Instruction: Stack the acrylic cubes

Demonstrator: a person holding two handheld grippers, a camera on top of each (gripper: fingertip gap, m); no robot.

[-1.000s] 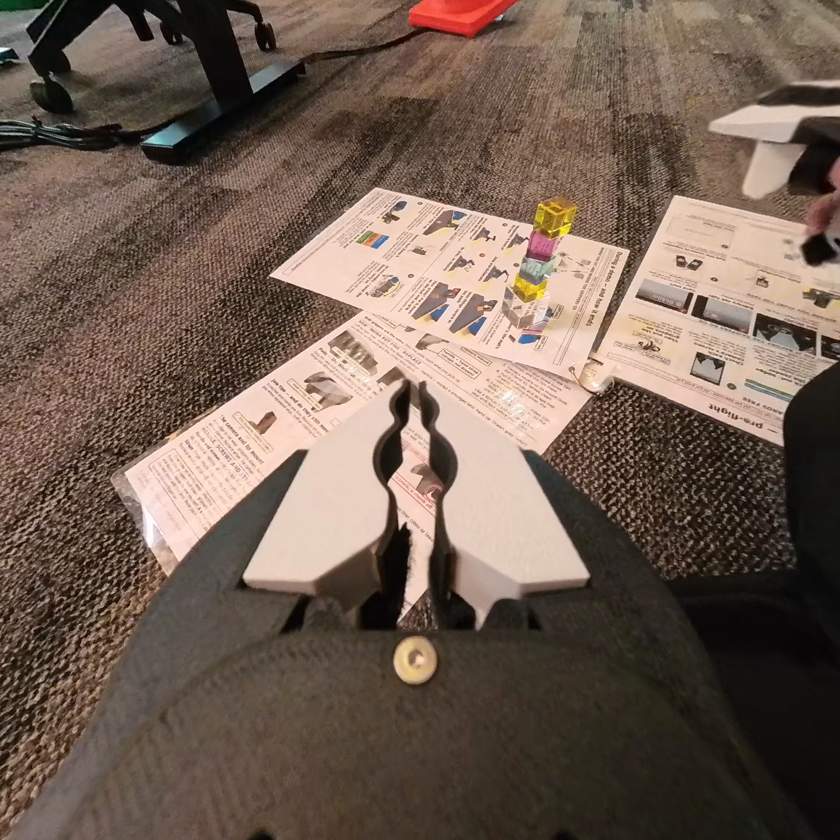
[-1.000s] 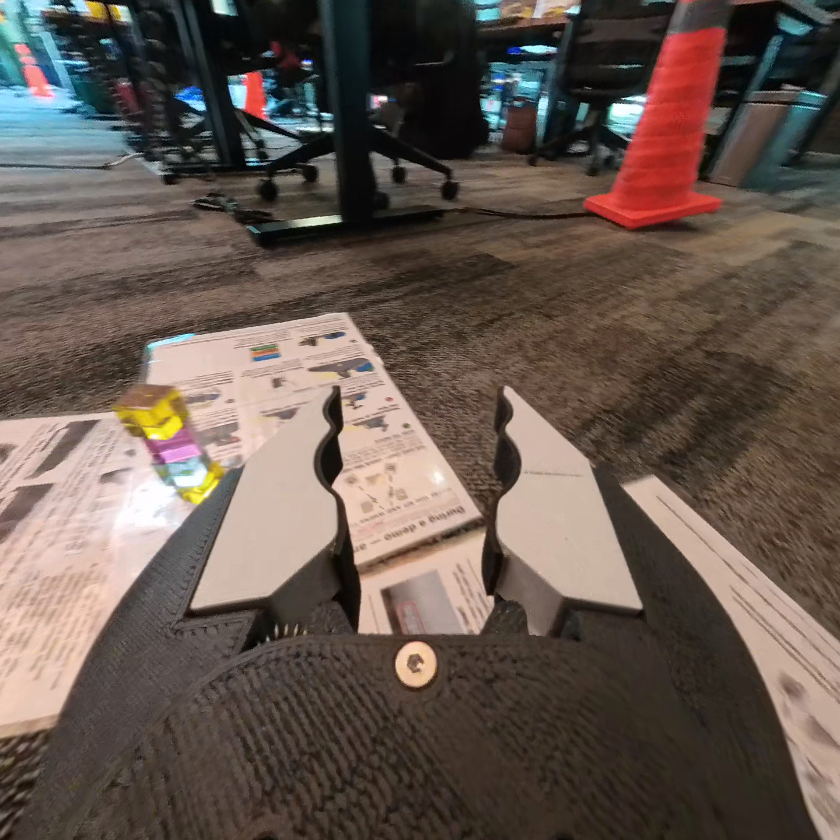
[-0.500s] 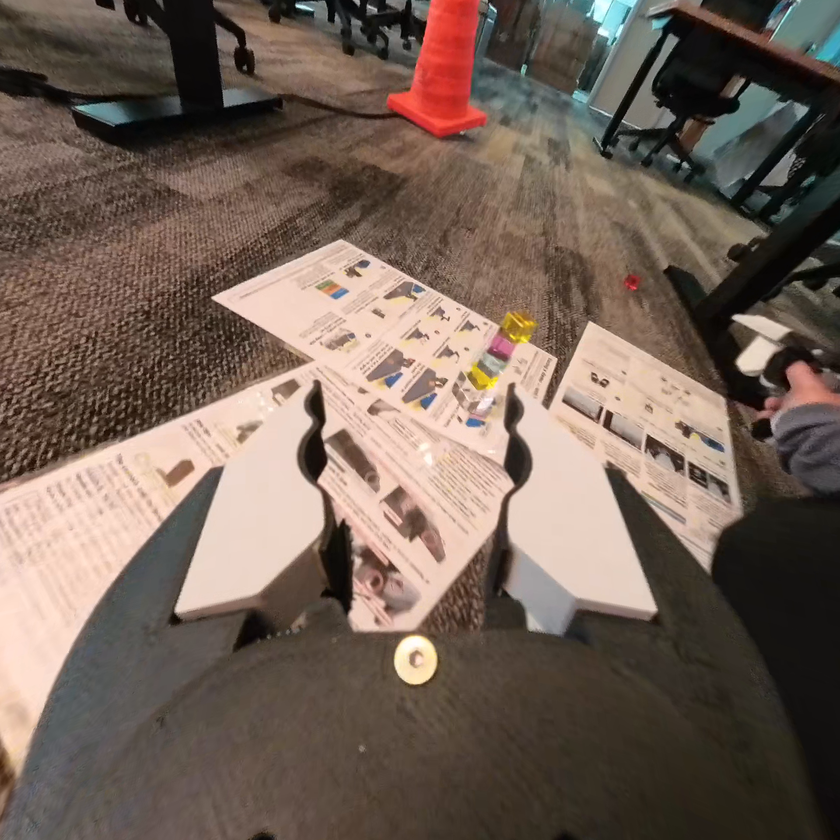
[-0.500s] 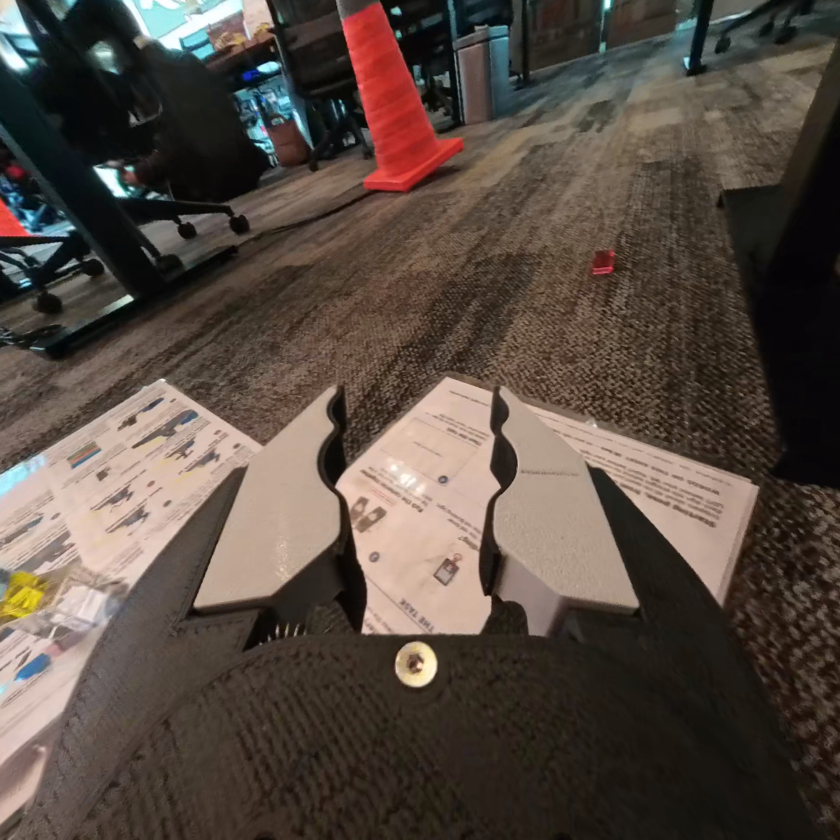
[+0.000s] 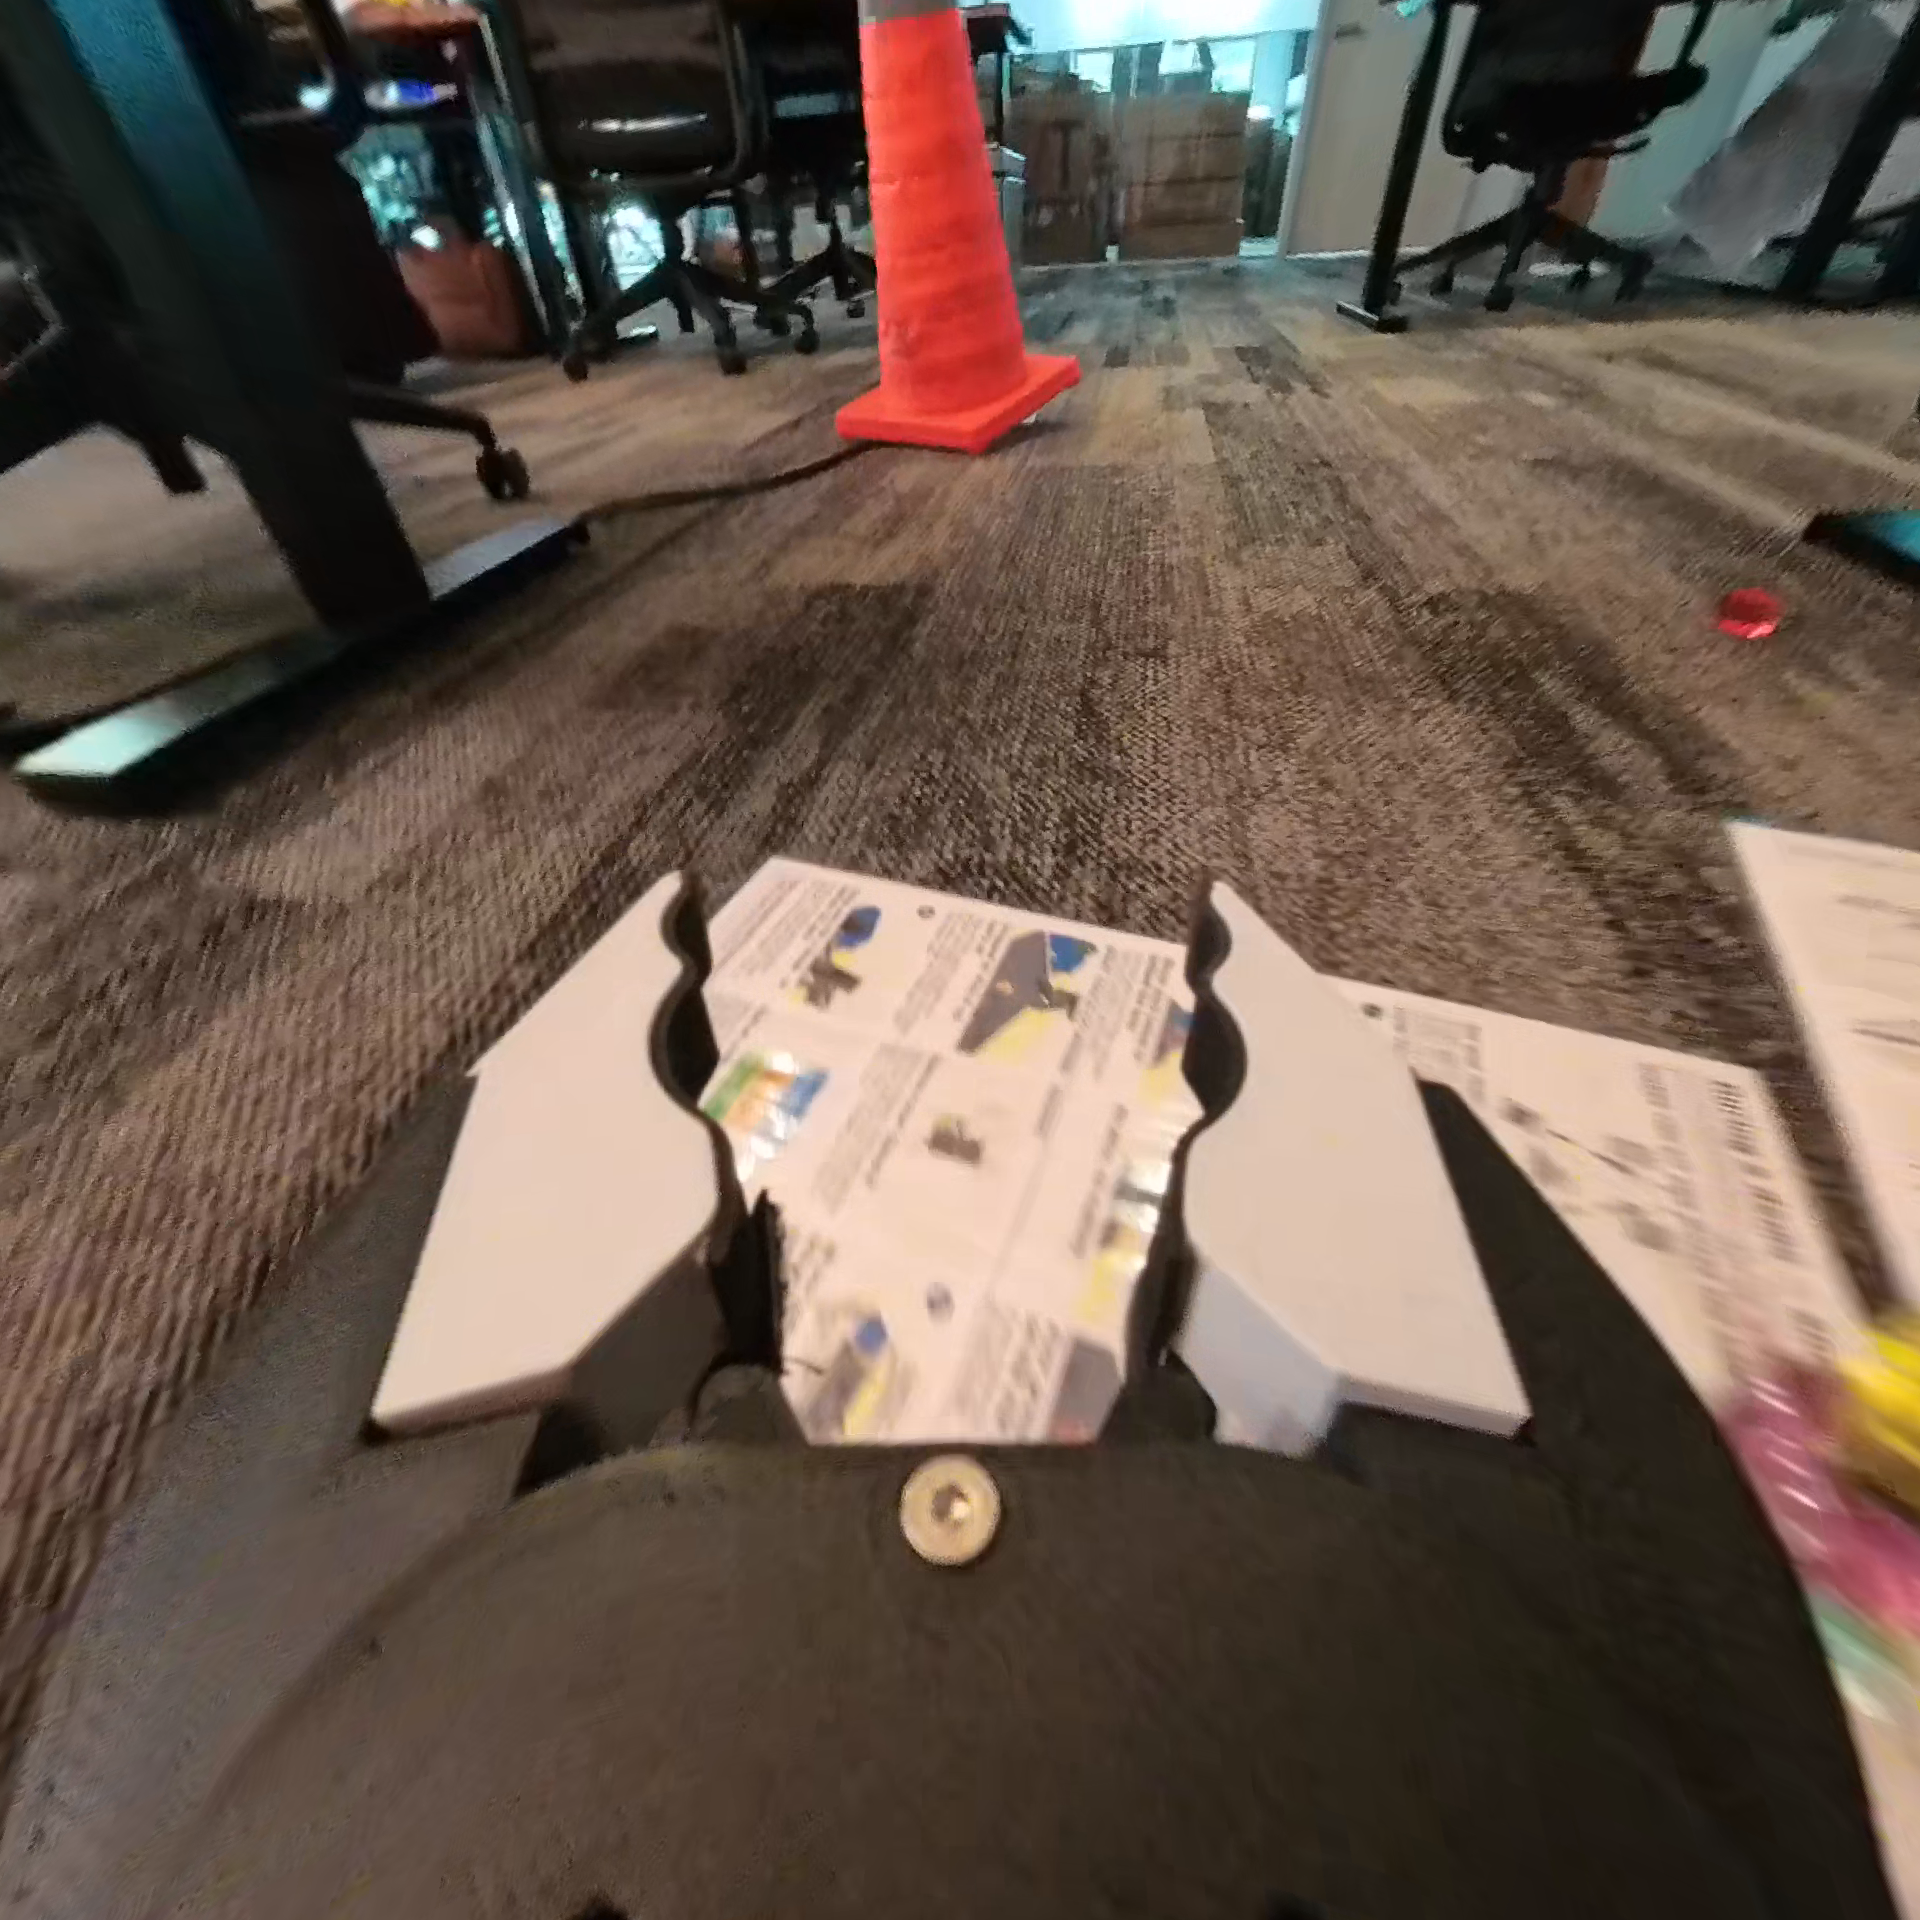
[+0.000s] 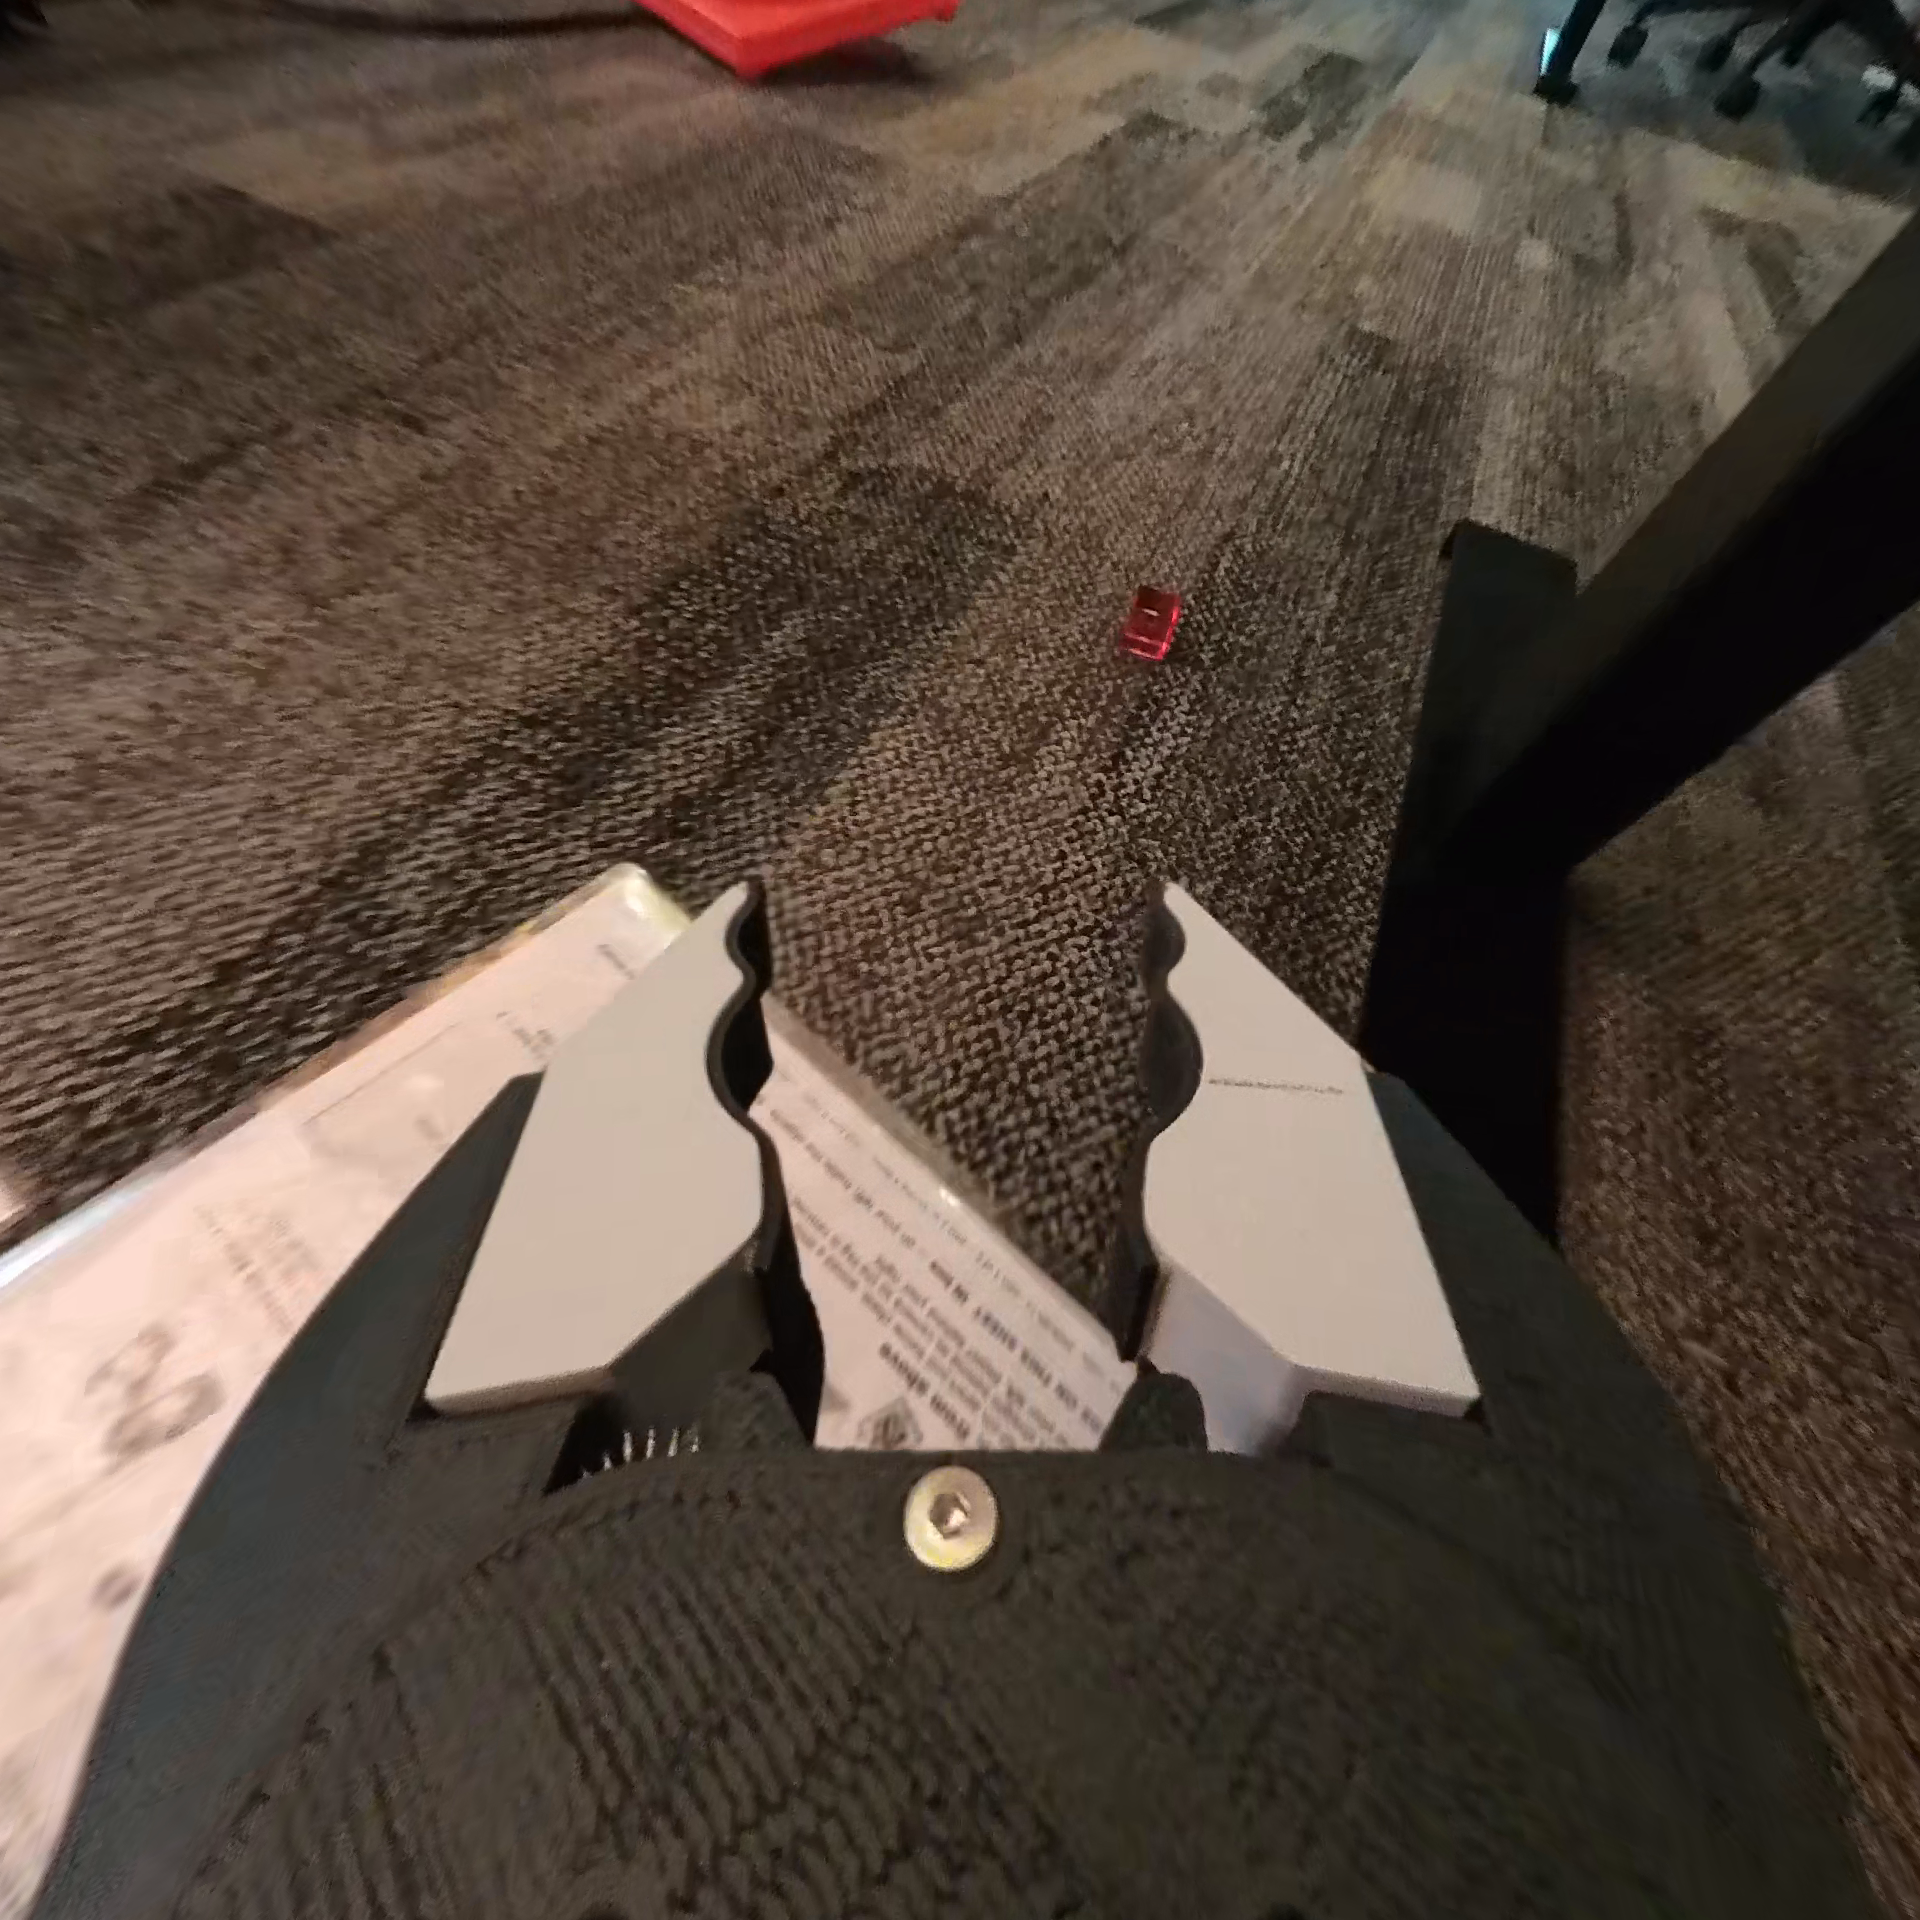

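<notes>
My left gripper (image 5: 948, 902) is open and empty, low over a laminated printed sheet (image 5: 935, 1122) on the carpet. A blurred yellow and pink stack of clear cubes (image 5: 1860, 1423) shows at the right edge, just right of my right finger. My right gripper (image 6: 954, 902) is open and empty above the carpet, at the corner of another laminated sheet (image 6: 312, 1174). A small red clear cube (image 6: 1150, 621) lies on the carpet ahead of it and slightly right. The same red cube shows far right in the left wrist view (image 5: 1748, 613).
An orange traffic cone (image 5: 935, 239) stands ahead on the grey carpet (image 5: 1039, 675). A black desk leg and foot (image 5: 260, 436) are at left, with a cable and office chairs (image 5: 675, 156) behind. A black desk leg (image 6: 1558, 810) stands close on the right of my right gripper.
My left gripper opened from shut to wide and swung left, so the cube stack slid to the right edge. My right gripper turned right, away from the stack, towards the red cube, staying open.
</notes>
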